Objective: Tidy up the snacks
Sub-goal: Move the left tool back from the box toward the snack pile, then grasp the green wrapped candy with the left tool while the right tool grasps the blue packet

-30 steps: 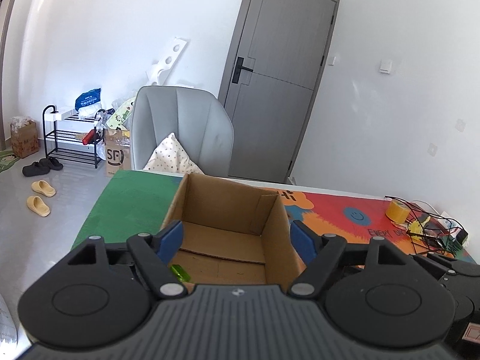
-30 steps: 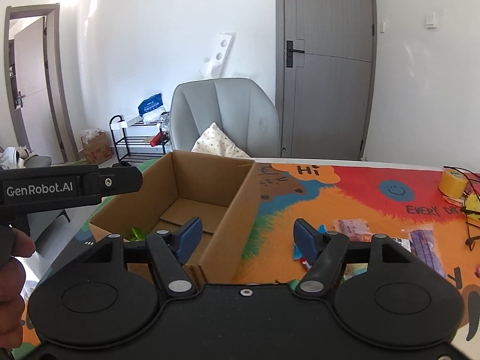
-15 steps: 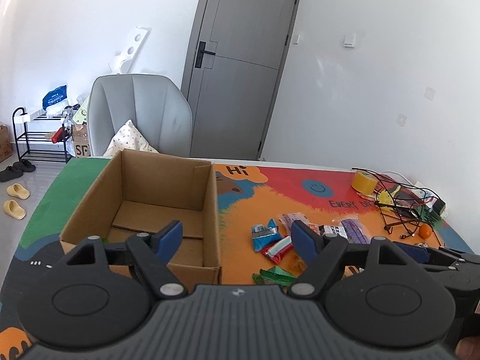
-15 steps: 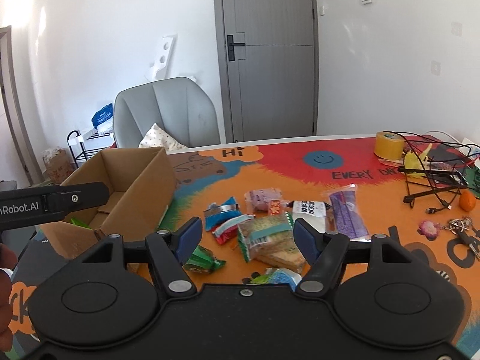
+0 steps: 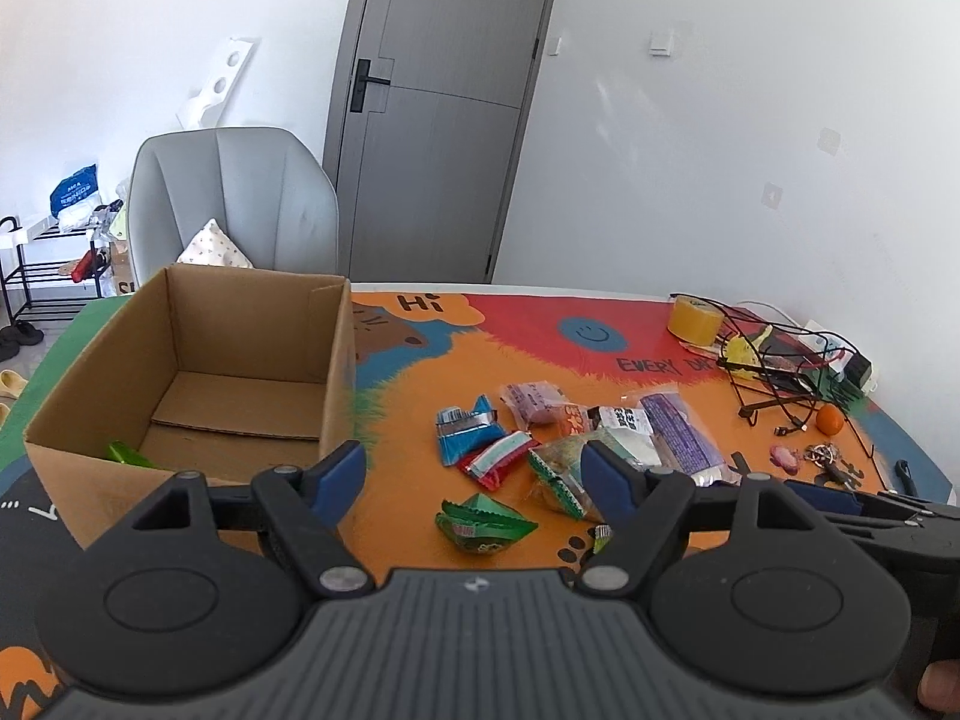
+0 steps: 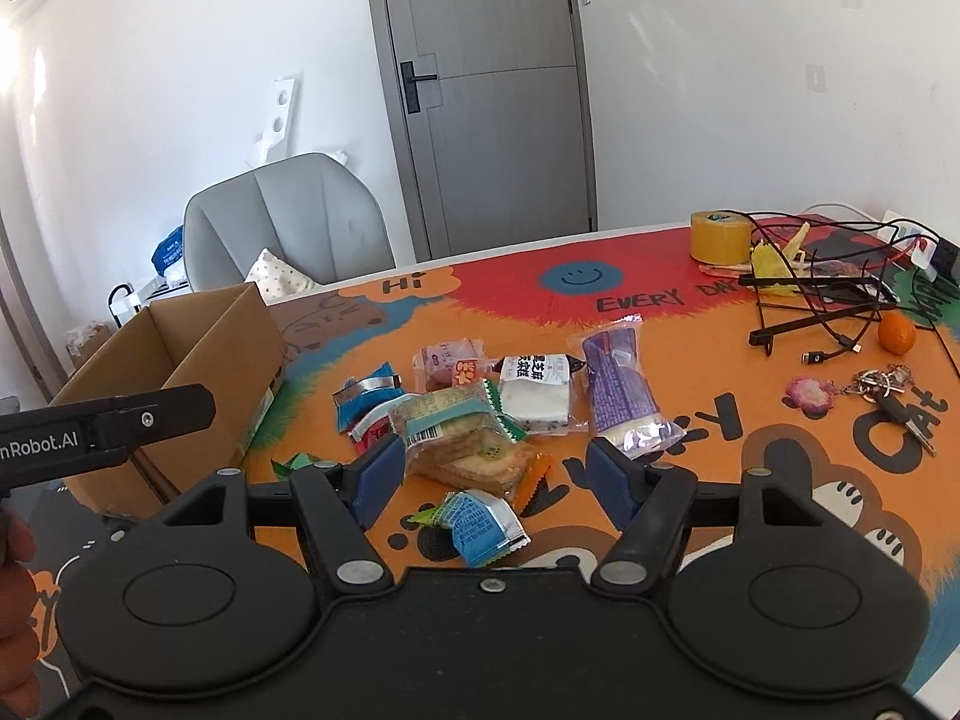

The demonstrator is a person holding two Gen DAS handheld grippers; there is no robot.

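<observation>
The bench (image 5: 630, 324), covered in a loud cartoon mat, carries an open cardboard box (image 5: 198, 372) on its left side with a green packet (image 5: 123, 455) lying in the near corner. Just right of the box sits the snack pile (image 6: 480, 396): a purple pack (image 6: 621, 387), a sandwich pack (image 6: 462, 438), smaller wrappers. Both claws hover over the near edge, left claw (image 5: 474, 480) and right claw (image 6: 489, 480), jaws apart, nothing gripped.
</observation>
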